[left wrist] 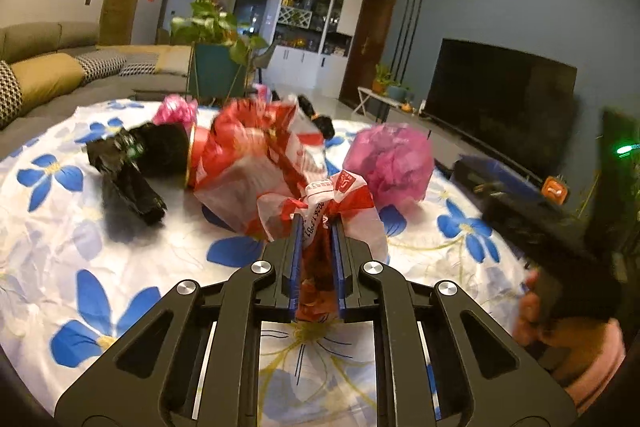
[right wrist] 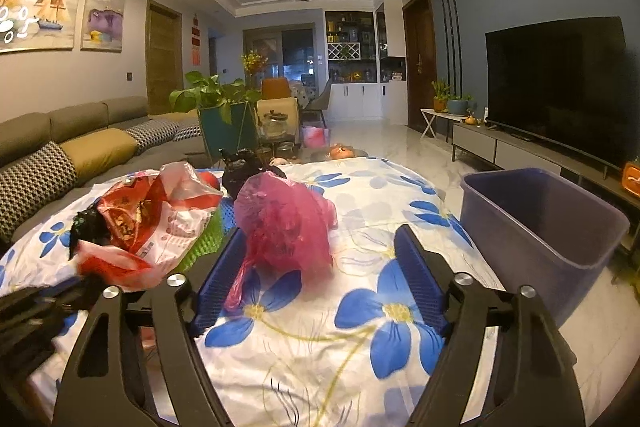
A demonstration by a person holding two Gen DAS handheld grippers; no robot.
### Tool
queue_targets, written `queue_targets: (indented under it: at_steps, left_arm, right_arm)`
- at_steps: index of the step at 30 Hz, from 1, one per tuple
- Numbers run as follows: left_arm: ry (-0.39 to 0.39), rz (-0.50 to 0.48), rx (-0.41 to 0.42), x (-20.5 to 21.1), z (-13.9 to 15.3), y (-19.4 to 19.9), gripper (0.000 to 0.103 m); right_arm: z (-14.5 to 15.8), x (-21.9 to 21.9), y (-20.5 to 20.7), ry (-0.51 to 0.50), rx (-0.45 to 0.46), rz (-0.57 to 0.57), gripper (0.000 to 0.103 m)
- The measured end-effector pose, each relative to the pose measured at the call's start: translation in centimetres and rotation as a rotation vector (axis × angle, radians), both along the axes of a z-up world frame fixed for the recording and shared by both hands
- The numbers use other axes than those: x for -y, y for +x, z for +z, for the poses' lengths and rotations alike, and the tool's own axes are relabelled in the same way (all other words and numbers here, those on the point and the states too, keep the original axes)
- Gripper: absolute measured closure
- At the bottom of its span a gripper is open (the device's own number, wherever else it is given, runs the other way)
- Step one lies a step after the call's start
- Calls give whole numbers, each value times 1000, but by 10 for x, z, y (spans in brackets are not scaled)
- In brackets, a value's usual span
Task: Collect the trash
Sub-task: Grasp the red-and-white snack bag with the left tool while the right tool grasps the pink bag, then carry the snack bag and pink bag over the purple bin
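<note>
Several tied trash bags lie on a table under a white cloth with blue flowers [left wrist: 60,247]. My left gripper [left wrist: 316,223] is shut on the twisted neck of a red-and-white plastic bag [left wrist: 256,163], whose body lies just beyond the fingers. Left of it sits a black bag [left wrist: 128,163], and to its right a pink bag [left wrist: 390,159]. In the right wrist view the same pink bag [right wrist: 284,223] lies between the wide jaws of my right gripper [right wrist: 322,233]. It is close to the left finger [right wrist: 224,267] and clear of the right one. The red-and-white bag [right wrist: 160,215] is at the left.
A blue plastic bin [right wrist: 536,227] stands off the table's right edge, on the floor side. A second pink bag [left wrist: 176,109] and another black bag [left wrist: 316,115] lie at the table's far side. A sofa [right wrist: 60,147] runs along the left; a TV [right wrist: 560,83] stands on the right.
</note>
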State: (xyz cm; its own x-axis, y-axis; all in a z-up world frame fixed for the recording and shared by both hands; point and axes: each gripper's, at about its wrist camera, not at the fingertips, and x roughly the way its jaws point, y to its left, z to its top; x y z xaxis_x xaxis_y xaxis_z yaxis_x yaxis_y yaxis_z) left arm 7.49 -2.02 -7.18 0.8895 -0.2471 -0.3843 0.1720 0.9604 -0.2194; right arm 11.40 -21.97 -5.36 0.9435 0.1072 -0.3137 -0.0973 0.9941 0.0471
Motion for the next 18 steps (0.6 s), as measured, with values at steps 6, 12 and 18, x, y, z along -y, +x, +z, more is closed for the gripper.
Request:
queue_targets:
  at_steps: [6,12,18]
  left_arm:
    - [2,55,71,-12,27,-5,91]
    - [-2,98,89,-24,37,3,91]
    - [0,105,94,-25,39,10,91]
  right_arm:
    - [-1,-9,27,-17,-13,15,42]
    - [-7,-12,56,-16,-65,24,60]
    - [-12,-10,59,10,-112,62,95]
